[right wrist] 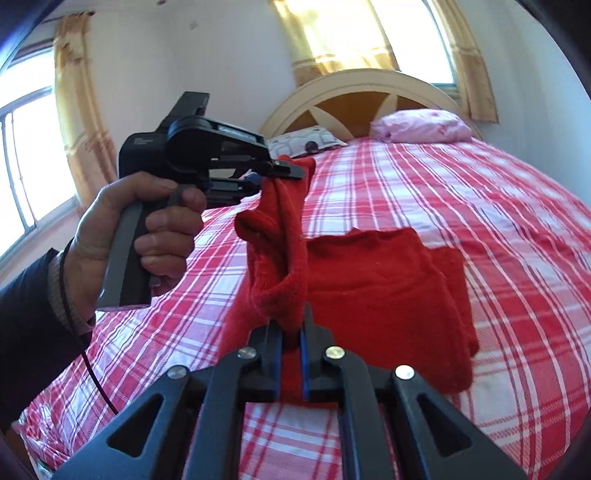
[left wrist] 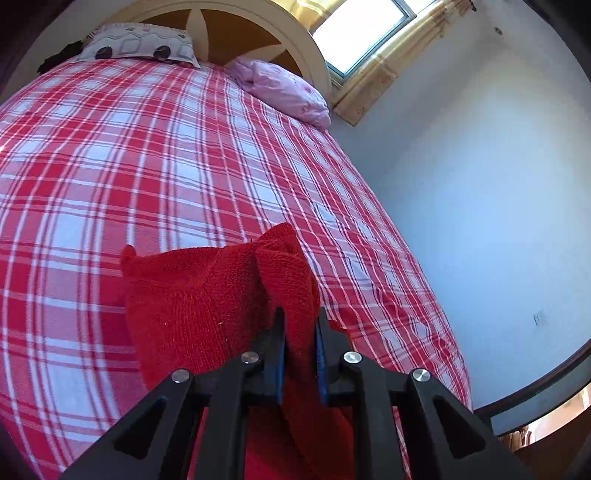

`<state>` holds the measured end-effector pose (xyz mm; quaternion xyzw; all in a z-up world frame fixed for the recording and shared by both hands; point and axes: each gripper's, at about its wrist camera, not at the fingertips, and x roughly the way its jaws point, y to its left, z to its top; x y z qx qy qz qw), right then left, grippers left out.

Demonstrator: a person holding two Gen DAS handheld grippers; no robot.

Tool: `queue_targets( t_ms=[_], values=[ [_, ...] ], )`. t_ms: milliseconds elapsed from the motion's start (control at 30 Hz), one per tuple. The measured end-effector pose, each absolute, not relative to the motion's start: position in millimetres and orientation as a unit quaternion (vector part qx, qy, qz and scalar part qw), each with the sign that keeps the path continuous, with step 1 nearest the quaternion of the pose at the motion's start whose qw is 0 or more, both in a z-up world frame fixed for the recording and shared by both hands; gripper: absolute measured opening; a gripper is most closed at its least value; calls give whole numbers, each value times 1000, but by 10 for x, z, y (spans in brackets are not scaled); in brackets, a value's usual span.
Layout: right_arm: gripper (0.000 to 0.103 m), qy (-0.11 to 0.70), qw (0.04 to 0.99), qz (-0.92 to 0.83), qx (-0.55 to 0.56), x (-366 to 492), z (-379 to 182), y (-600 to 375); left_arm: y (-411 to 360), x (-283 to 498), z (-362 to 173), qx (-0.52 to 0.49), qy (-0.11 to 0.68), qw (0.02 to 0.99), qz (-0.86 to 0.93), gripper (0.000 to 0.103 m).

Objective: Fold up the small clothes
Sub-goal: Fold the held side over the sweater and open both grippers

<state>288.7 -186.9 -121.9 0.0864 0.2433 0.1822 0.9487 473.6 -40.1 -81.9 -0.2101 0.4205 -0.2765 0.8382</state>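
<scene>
While the left gripper [left wrist: 300,325] has its 2 blue-lined jaws clamped on a bunched fold of the red knit garment [left wrist: 207,295], the right gripper [right wrist: 293,325] is likewise clenched on another part of the same cloth, its jaws pressed onto a gathered edge. In the right wrist view the left gripper [right wrist: 284,171] shows from the side, lifted above the bed, with the cloth hanging from its tips in a twisted strip that runs down to the right gripper. The rest of the red knit garment [right wrist: 388,291] lies spread flat on the bed just beyond the right jaws, with a second layer showing along its right edge. A hand [right wrist: 125,236] wraps the grey handle of the left gripper, a thin black cable trailing from the wrist.

Under the garment is the bed [left wrist: 155,158], covered in a red and white plaid sheet that fills most of both views. At its far end, against the curved cream and brown headboard [right wrist: 354,96], rest a patterned grey-white pillow [left wrist: 136,44] and a pink pillow [left wrist: 284,90], set apart from each other. Behind the headboard is a window [left wrist: 362,33] with yellow curtains [right wrist: 469,62], and a white wall [left wrist: 480,184] runs along the bed's side.
</scene>
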Motion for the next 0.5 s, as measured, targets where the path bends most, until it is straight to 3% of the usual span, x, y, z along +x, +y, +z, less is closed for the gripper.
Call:
queue_targets(
  t_ms=[500],
  values=[
    [9,280,929,137,202,2991,-1532,-2691,-1276,4971,-1124,-163,466,818,-294,13]
  ],
)
